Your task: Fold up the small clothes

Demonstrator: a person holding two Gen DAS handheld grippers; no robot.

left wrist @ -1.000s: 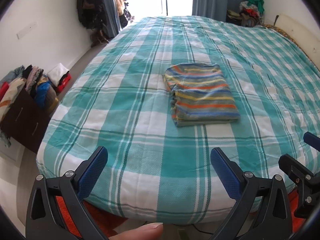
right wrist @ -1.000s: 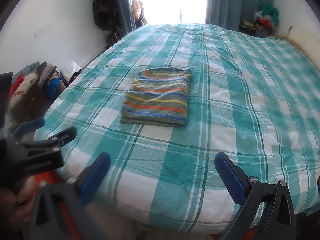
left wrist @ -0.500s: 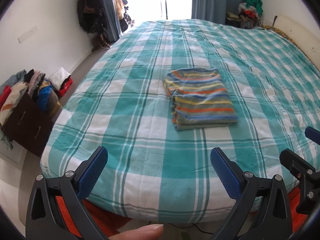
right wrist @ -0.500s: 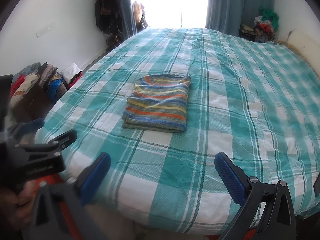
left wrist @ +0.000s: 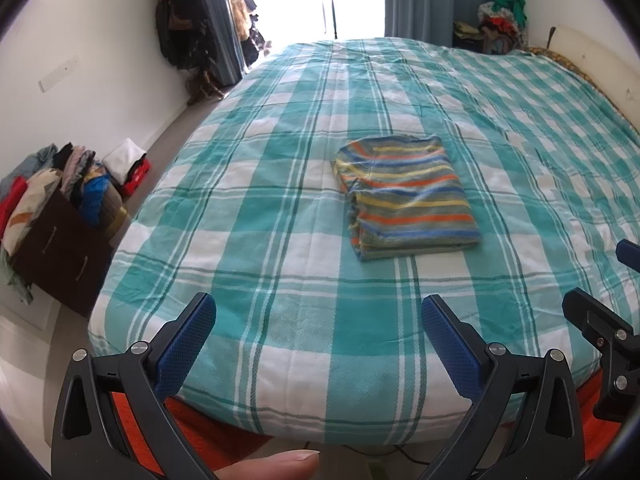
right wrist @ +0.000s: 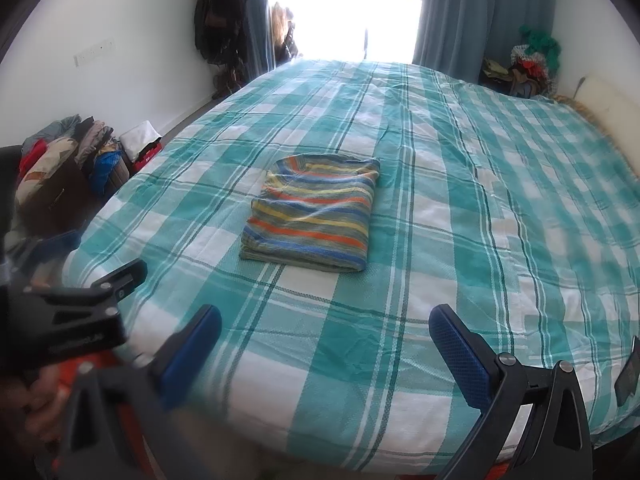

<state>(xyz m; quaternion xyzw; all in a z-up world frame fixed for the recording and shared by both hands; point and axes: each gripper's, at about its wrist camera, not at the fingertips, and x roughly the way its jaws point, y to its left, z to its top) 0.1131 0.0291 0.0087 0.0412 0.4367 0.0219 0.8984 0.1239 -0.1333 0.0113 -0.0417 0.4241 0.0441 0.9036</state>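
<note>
Striped garment folded on bed; both grippers' fingers wide apart, empty.

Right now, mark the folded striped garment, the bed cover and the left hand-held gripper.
folded striped garment (left wrist: pixel 404 196), left wrist view, middle of top layer
bed cover (right wrist: pixel 500 184), right wrist view, bare checked patch
left hand-held gripper (left wrist: pixel 318 312), left wrist view, midway between blue fingertips
</note>
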